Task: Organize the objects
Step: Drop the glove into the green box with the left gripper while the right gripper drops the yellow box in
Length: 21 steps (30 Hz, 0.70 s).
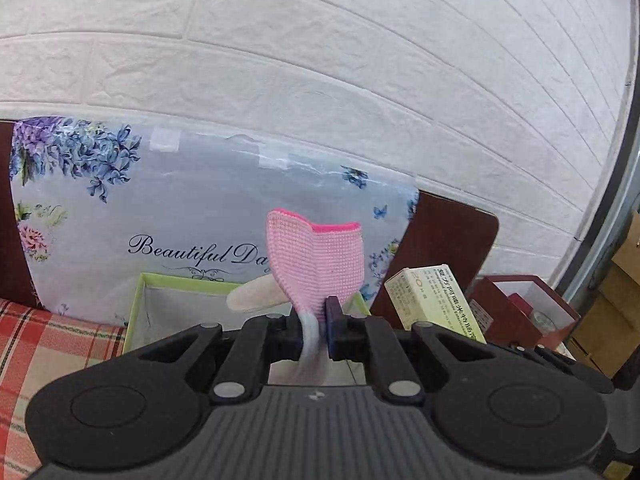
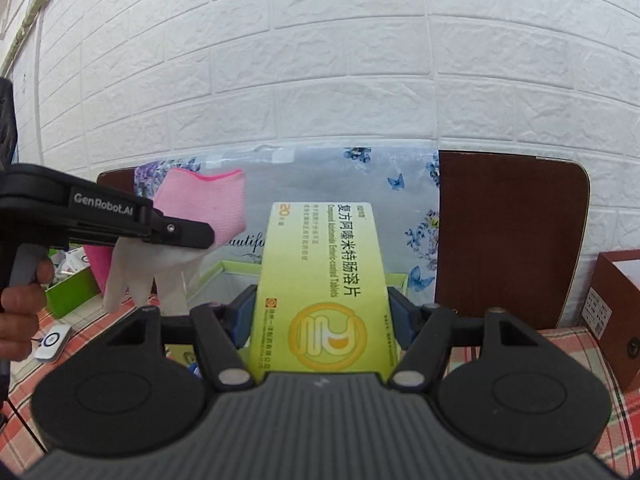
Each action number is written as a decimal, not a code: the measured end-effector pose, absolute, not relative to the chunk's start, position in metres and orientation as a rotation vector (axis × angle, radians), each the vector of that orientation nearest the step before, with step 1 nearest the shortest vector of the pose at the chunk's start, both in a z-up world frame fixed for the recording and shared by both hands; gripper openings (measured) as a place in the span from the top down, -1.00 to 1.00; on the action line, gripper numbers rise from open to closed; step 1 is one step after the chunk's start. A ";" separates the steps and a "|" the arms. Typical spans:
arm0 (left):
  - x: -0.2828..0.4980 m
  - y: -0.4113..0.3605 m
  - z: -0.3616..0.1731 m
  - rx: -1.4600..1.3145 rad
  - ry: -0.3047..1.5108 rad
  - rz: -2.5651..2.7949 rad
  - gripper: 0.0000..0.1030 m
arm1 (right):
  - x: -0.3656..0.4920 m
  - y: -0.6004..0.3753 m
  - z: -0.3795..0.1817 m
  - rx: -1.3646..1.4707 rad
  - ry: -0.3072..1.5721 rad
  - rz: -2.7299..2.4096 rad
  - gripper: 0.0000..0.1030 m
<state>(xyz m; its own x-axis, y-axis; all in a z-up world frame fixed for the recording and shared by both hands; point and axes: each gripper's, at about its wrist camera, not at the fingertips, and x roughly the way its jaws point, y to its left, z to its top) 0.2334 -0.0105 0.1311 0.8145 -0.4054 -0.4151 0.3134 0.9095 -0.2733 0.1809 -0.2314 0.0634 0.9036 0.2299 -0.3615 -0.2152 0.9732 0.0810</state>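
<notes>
My left gripper (image 1: 316, 314) is shut on a pink-and-white knit glove (image 1: 316, 256). The pink cuff stands up above the jaws and a white finger (image 1: 256, 296) sticks out to the left. Seen from the right wrist view, the left gripper (image 2: 200, 236) is raised at the left, with the glove (image 2: 204, 204) hanging from it. My right gripper (image 2: 322, 304) is shut on a yellow-green medicine box (image 2: 324, 280) held lengthwise between its pads. That medicine box (image 1: 432, 300) also shows at the right of the left wrist view. Just behind both grippers sits an open box with a green rim (image 1: 180, 280).
A floral board (image 1: 160, 208) reading "Beautiful Day" leans on the white brick wall, with a brown panel (image 2: 508, 236) beside it. A dark red box (image 2: 616, 312) stands at the right. The table has a red plaid cloth (image 1: 48, 344). A person's hand (image 2: 20, 320), a green box (image 2: 72, 292) and a small white device (image 2: 52, 342) are at the left.
</notes>
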 end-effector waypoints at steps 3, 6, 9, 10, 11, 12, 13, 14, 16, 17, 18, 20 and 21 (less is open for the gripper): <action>0.266 -0.008 0.126 -0.186 0.483 -0.365 0.82 | 0.215 -0.231 0.054 0.027 0.374 0.216 -0.27; 0.288 -0.006 0.109 -0.175 0.516 -0.368 0.82 | 0.242 -0.227 0.037 -0.005 0.393 0.199 -0.27; 0.302 -0.004 0.084 -0.159 0.565 -0.361 0.82 | 0.264 -0.222 0.012 -0.031 0.439 0.201 -0.27; 0.306 -0.003 0.077 -0.158 0.582 -0.359 0.82 | 0.270 -0.220 0.004 -0.037 0.458 0.198 -0.27; 0.309 -0.002 0.070 -0.160 0.594 -0.358 0.82 | 0.275 -0.218 -0.004 -0.044 0.477 0.194 -0.27; 0.312 -0.001 0.064 -0.158 0.599 -0.353 0.80 | 0.281 -0.217 -0.011 -0.048 0.493 0.188 -0.27; 0.313 0.000 0.059 -0.154 0.602 -0.336 0.73 | 0.285 -0.216 -0.019 -0.052 0.511 0.188 -0.28; 0.315 0.001 0.055 -0.152 0.607 -0.322 0.28 | 0.288 -0.216 -0.025 -0.054 0.528 0.201 -0.37; 0.315 0.003 0.052 -0.151 0.616 -0.271 -0.65 | 0.288 -0.215 -0.031 -0.059 0.526 0.221 -0.62; 0.312 0.004 0.052 -0.151 0.589 -0.253 -0.71 | 0.286 -0.214 -0.032 -0.071 0.520 0.225 -0.69; 0.308 0.006 0.052 -0.143 0.562 -0.257 -0.71 | 0.283 -0.213 -0.030 -0.083 0.513 0.234 -0.79; 0.304 0.009 0.057 -0.127 0.545 -0.270 -0.71 | 0.274 -0.211 -0.023 -0.108 0.474 0.224 -1.00; 0.301 0.010 0.060 -0.130 0.545 -0.265 -0.71 | 0.268 -0.211 -0.017 -0.120 0.447 0.209 -1.00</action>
